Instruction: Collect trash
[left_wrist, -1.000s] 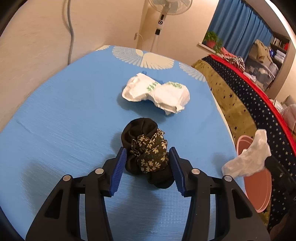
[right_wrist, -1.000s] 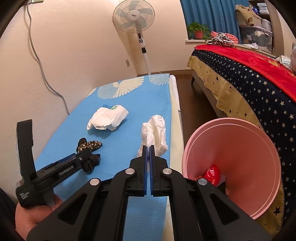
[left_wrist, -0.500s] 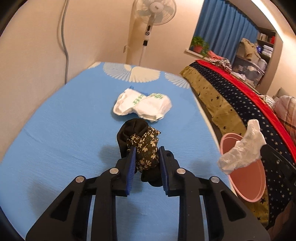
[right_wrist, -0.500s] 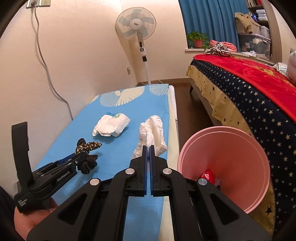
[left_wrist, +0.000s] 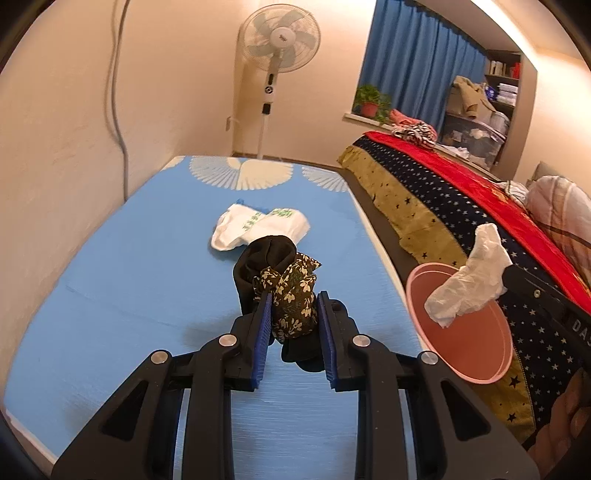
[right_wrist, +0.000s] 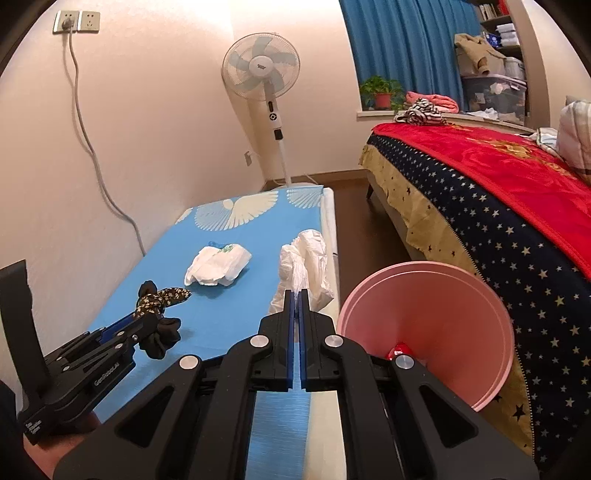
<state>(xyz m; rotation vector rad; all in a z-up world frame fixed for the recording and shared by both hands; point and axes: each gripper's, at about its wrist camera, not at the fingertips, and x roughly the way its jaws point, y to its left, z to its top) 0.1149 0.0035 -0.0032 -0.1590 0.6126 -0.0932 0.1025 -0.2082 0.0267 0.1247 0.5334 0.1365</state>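
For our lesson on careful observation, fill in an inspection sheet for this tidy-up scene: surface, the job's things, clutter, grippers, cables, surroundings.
Surface: blue mat with white wing print, flat, beside the bed.
Job's things: black and floral fabric bundle lifted off the mat; crumpled white plastic bag held up; crumpled white wrapper with green print lying on the mat; pink plastic bin by the mat, something red inside.
Clutter: nothing seen.
Grippers: left gripper, jaws shut on the bundle; right gripper, jaws shut on the bag.
Cables: grey cord running down the wall from a socket.
Surroundings: white standing fan, bed with red and starred blanket, blue curtain, potted plant.
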